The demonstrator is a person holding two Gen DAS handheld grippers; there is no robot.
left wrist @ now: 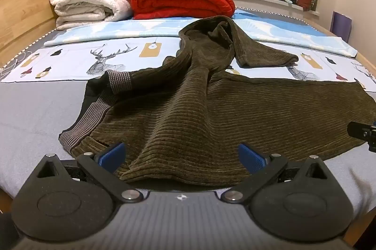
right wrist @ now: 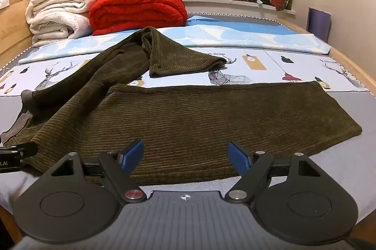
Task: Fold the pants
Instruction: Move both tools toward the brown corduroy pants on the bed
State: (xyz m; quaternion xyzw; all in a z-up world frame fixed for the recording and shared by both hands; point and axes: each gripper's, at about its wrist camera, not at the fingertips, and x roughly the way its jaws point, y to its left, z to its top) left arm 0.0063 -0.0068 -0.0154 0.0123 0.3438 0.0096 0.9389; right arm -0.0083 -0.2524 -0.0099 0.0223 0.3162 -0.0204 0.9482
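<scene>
Both grippers, left (left wrist: 181, 156) and right (right wrist: 186, 157), are held with fingers spread apart at the bed's (right wrist: 352, 156) near edge, just over the brown corduroy pants (right wrist: 199, 120).

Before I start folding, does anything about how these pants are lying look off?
Yes. One leg of the pants lies flat across the bed, but the other leg is doubled back on itself and bunched toward the red blanket. Both tongs, left and right, are open and hold nothing.

Black linkage tool (left wrist: 181, 153) with ribbed blue pads (left wrist: 250, 157) (silver pivot screws), grey ridged base.
</scene>
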